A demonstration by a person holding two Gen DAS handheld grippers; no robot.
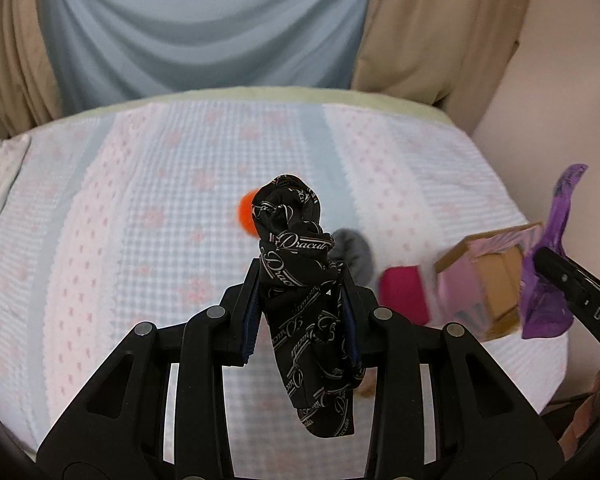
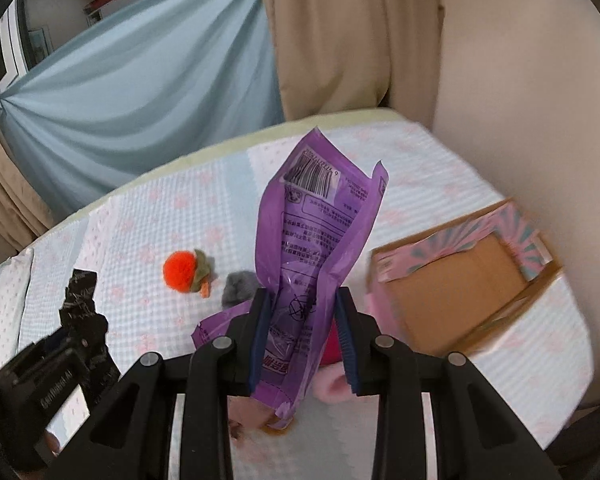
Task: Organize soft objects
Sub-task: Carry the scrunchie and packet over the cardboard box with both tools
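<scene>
The left gripper (image 1: 300, 312) has its jaws clamped on a black cloth with white script lettering (image 1: 296, 240); the bunched upper part of the cloth rises beyond the fingertips, and a loose tail hangs down between the jaws toward the camera. Beyond that bundle, on the checked bedspread (image 1: 120, 208), an orange pompom (image 1: 246, 212) shows just past the cloth's left edge and a grey fuzzy ball (image 1: 352, 248) just past its right edge, both lying on the bed below the jaws. To the right of the left jaws sit a magenta soft item (image 1: 404, 296) and an open cardboard box with pink patterned flaps (image 1: 496, 280), blurred in this view. The right gripper (image 2: 304, 336) has its jaws closed on a crumpled purple plastic packet (image 2: 320, 216), which stands up past the fingertips with its barcode at the top and its lower end trailing back between the jaws. In the right wrist view the pompom and the grey ball lie left of the jaws, the box lies to their right with its mouth open and its brown inside showing, and a pink soft item (image 2: 332, 384) peeks out beneath the right finger. At the far left edge of that view the black cloth shows in the other gripper.
</scene>
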